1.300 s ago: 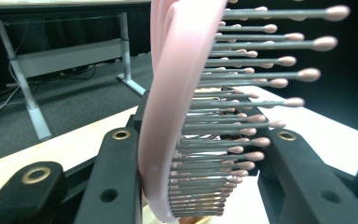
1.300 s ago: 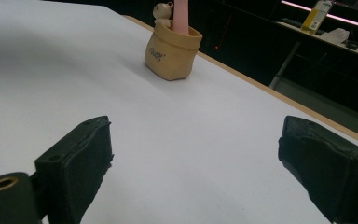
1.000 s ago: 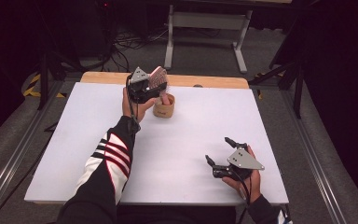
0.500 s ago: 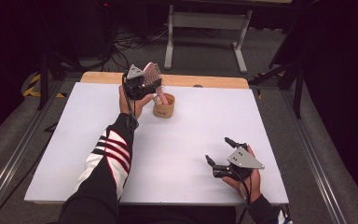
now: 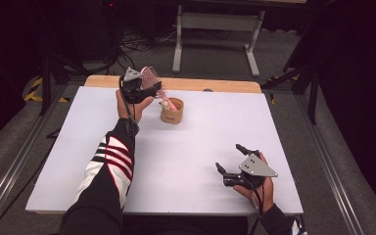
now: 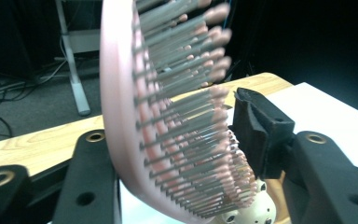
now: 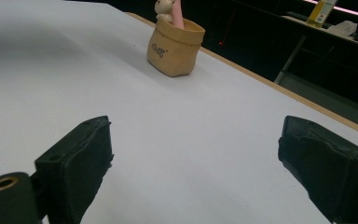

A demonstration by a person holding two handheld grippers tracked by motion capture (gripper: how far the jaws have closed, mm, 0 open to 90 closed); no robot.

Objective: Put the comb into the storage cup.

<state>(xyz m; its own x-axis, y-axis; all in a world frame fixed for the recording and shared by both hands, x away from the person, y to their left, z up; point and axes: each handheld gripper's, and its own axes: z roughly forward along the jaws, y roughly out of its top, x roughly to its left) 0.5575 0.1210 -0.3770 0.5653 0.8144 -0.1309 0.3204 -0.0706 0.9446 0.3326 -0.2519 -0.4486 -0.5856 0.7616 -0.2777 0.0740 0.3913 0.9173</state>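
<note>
Left gripper (image 5: 149,88), its jaws just opening, brackets the pink plastic hairbrush (image 6: 177,116) whose handle stands in the tan fabric pouch (image 5: 172,115) on the white counter (image 5: 191,161). Light, rigid brush; bristles flex, so the handle offers firmer purchase. Right gripper (image 5: 232,166) rests open.

brush (image 6: 168,121): pink, with rows of grey pins that have pink tips
brush pose: stands up on its end, head on top, handle down in the cup, leaning a bit
cup (image 5: 172,115): small, tan, like a soft little bag, upright
cup place: on the white table, near the far edge
toy (image 7: 164,9): tiny cream animal peeking out of the cup beside the handle
</note>
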